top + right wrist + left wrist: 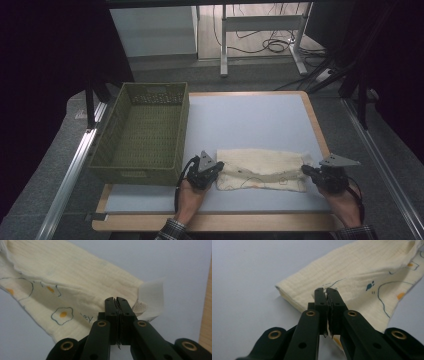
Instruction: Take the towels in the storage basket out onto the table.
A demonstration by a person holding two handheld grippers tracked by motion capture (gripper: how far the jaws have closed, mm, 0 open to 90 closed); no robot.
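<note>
Pinching the folded cream cloth (262, 171) at both ends, my left gripper (216, 170) and right gripper (306, 171) clamp its edges, right of the green basket (142, 132).

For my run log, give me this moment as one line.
left gripper: shut on cloth's left end | right gripper: shut on right end | cloth: folded, on table | basket: left of cloth
</note>
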